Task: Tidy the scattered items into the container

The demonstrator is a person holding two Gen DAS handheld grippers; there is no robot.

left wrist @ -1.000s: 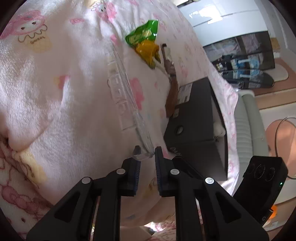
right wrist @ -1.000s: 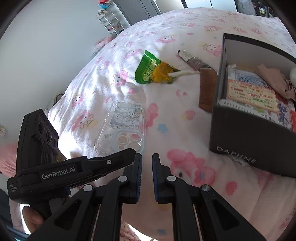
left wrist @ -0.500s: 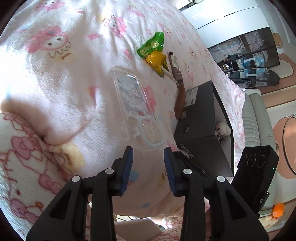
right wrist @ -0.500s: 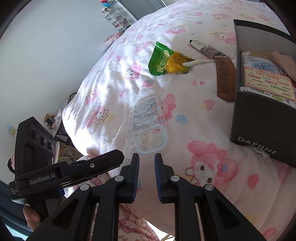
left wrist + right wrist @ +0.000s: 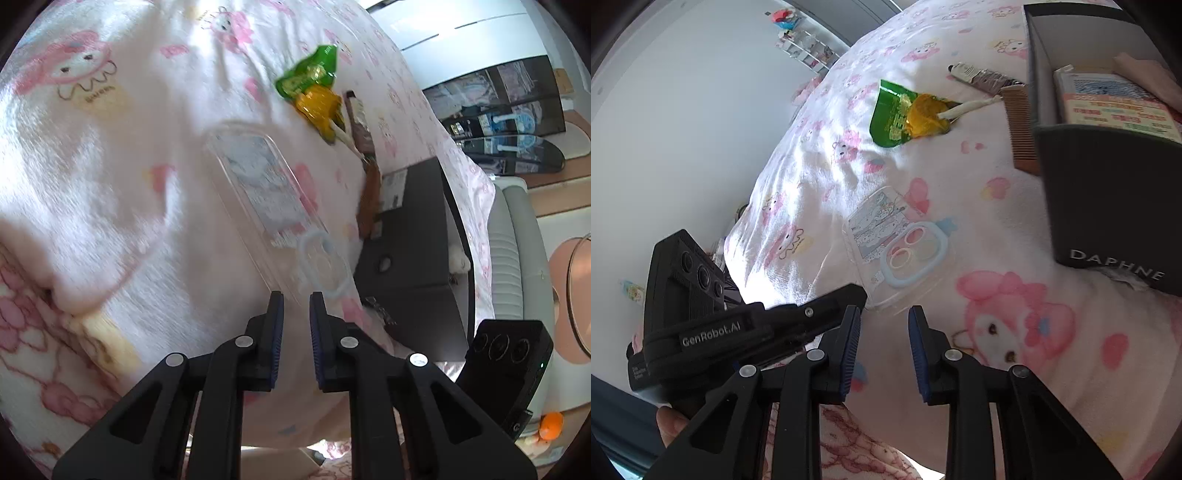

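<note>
A clear phone case (image 5: pixel 273 206) (image 5: pixel 897 240) lies flat on the pink blanket. My left gripper (image 5: pixel 296 297) sits just short of the case's near end, jaws a narrow gap apart and empty. My right gripper (image 5: pixel 882 314) is open and empty, just in front of the case's near edge. The black box (image 5: pixel 1108 192) (image 5: pixel 410 254) stands to the right with booklets inside. A green and yellow wrapper (image 5: pixel 908 114) (image 5: pixel 314 92), a tube (image 5: pixel 982 75) and a brown comb (image 5: pixel 1021 129) lie beyond the case.
The left gripper's body (image 5: pixel 738 328) shows at the lower left of the right wrist view, close beside my right fingers. The blanket's edge drops off just below both grippers. A grey sofa (image 5: pixel 513 251) and shelves stand beyond the bed.
The left gripper let go of the case's corner, opened, then narrowed again. The case now lies flat. The right gripper's jaws have opened wider and it has moved nearer the case.
</note>
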